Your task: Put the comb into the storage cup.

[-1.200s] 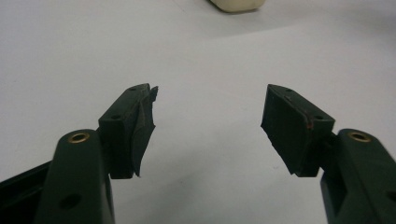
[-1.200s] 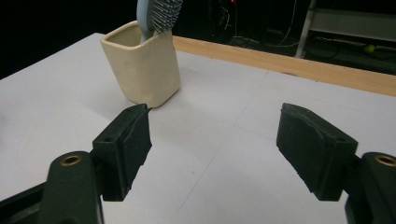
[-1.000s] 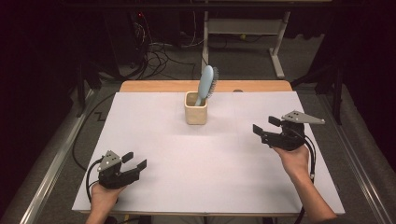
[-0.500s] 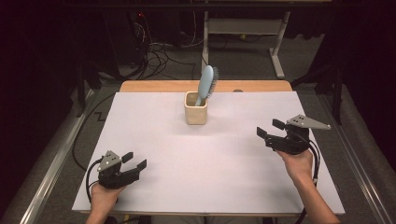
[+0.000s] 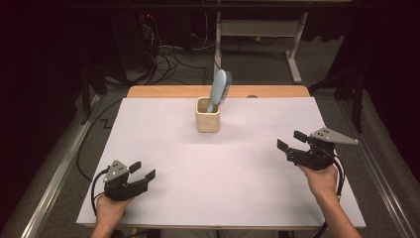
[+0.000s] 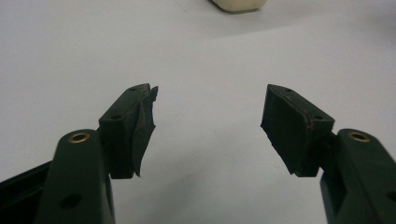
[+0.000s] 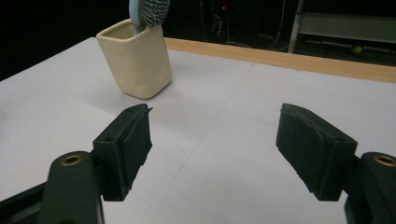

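The brush (image 5: 218,90) stands handle-down in the cup (image 5: 207,115) at the far middle of the worktop (image 5: 237,178). Both hand-held grippers, left (image 5: 141,171) and right (image 5: 289,141), are open and empty. The right one looks nearer.

One cup (image 5: 207,122), one hairbrush (image 5: 218,89) standing in it, two grippers, left (image 5: 142,171) and right (image 5: 290,141), one surface (image 5: 223,173)

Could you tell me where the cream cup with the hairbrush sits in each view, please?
High view: the cream cup stands at centre, toward the table's far edge.
Left gripper view: its base shows at the top edge.
Right gripper view: upper left, beyond the left jaw.
Shared landmark: the white table cover.
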`<state>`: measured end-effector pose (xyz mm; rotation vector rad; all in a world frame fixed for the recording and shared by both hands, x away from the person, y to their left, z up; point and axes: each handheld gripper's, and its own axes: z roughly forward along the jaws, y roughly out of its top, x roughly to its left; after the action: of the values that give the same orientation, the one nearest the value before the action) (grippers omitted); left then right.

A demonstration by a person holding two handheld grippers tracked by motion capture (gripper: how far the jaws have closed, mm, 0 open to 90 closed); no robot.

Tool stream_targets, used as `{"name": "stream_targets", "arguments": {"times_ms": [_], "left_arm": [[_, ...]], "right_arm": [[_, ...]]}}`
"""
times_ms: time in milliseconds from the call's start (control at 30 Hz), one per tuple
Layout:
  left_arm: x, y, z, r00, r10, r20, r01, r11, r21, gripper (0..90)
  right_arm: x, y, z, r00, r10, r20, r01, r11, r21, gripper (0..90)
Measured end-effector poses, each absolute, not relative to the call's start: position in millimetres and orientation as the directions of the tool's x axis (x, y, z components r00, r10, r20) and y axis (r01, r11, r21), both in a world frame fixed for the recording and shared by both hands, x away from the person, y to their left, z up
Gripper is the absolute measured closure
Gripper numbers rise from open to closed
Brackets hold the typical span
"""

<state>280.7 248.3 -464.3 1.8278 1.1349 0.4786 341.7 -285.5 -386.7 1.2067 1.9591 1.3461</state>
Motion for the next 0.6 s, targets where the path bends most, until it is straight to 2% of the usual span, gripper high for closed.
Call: {"name": "stream_targets", "arguments": {"times_ms": [600], "left_arm": [[280.1, 248.2, -464.3, 0.5, 0.856, -0.128, 0.505, -0.169, 0.846, 34.7]], "right_arm": [[327.7, -297.4, -392.8, -0.491, 0.866, 0.1, 0.391, 0.116, 0.913, 26.8]]}}
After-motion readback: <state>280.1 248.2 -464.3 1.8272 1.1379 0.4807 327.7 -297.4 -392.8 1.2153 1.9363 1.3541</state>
